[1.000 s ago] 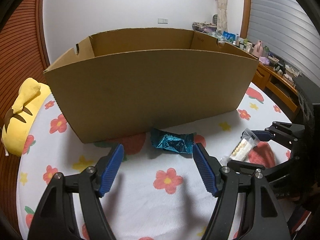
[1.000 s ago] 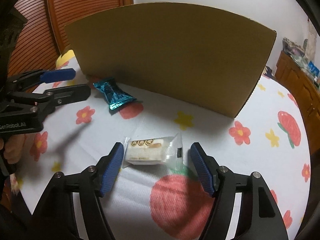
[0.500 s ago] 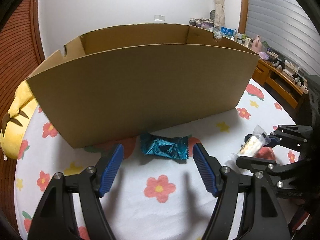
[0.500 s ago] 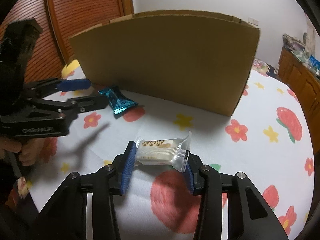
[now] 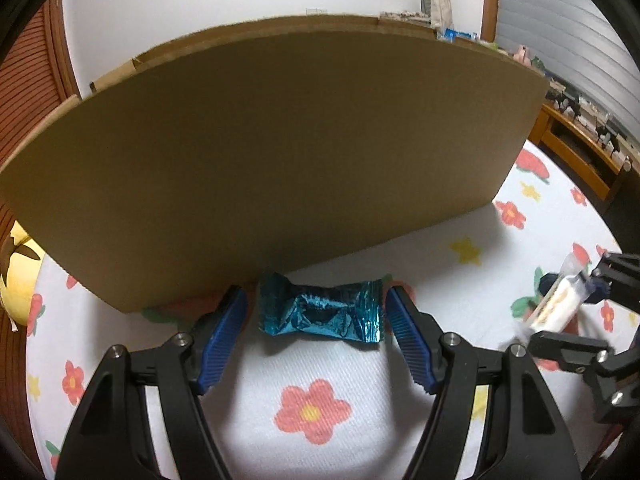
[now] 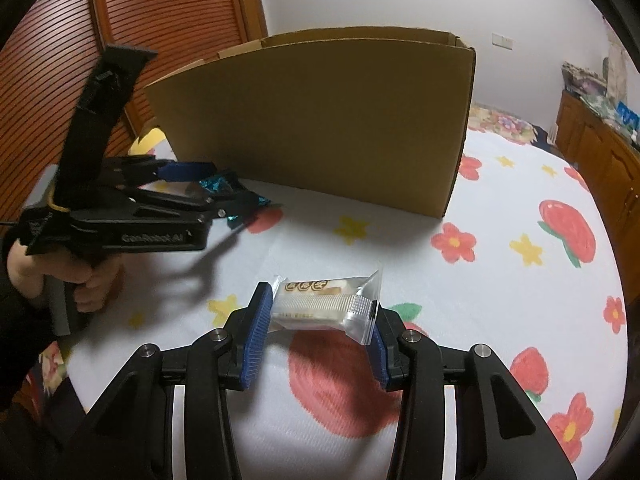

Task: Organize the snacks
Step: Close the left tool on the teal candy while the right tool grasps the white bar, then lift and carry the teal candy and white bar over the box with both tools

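Left wrist view: the left gripper [image 5: 316, 320] is spread wide, its blue pads flanking a teal foil-wrapped snack [image 5: 322, 314] that lies flat on the flower-print bed sheet [image 5: 312, 408]. Neither pad touches the wrapper; a small gap shows on each side. Just beyond the snack, at 12 o'clock, stands the near wall of an open cardboard box [image 5: 280, 160], which fills most of the view. At 3 o'clock the right gripper [image 5: 560, 312] appears, blurred, pinching a clear-wrapped white snack [image 5: 558, 306]. A yellow plush toy [image 5: 18, 276] peeks out at 9 o'clock beside the box.

From the right wrist view, the right gripper pinches the clear-wrapped white snack [image 6: 322, 304] by its ends; the left pad presses the packet and the right pad crumples the sealed edge. The packet appears slightly clear of the sheet, with a shadow beneath. At 10 o'clock a hand [image 6: 60, 276] holds the left gripper, whose fingers bracket the teal snack at the foot of the box. A wooden slatted door [image 6: 132, 40] stands behind at 11 o'clock.
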Demonstrator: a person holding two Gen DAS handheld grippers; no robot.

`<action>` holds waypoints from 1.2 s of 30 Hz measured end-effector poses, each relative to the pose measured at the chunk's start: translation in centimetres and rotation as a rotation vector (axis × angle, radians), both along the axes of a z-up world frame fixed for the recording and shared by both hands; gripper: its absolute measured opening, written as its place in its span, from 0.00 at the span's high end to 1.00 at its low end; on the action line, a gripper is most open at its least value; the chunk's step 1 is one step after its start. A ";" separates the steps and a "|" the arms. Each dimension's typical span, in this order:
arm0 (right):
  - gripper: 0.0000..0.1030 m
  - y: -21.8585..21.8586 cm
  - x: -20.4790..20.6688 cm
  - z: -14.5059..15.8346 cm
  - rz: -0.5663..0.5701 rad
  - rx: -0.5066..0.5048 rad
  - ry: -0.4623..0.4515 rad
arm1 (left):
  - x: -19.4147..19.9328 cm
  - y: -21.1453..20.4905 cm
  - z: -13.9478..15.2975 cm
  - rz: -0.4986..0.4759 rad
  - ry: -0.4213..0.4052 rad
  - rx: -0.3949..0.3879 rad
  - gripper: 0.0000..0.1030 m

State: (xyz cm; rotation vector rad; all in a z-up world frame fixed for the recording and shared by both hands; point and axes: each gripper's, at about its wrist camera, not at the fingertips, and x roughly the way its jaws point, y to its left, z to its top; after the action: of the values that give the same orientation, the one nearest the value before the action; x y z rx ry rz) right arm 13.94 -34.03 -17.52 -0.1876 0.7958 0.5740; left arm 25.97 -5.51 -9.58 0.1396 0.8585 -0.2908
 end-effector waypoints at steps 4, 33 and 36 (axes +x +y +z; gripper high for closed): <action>0.58 0.0 -0.2 0.2 0.004 0.005 -0.004 | 0.0 0.0 -0.1 -0.005 0.003 -0.002 0.32; 0.58 0.3 -0.7 0.7 -0.015 -0.014 -0.018 | -5.3 0.4 3.6 -0.071 -0.078 -0.113 0.75; 0.58 0.2 -0.9 1.4 -0.017 -0.005 -0.032 | -5.4 0.5 4.7 -0.066 -0.096 -0.116 0.75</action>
State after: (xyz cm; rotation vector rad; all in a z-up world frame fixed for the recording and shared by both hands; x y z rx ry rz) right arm 13.05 -33.85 -16.12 -0.1941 0.7672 0.5514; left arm 20.60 -5.01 -4.88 0.0735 0.7410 -0.3920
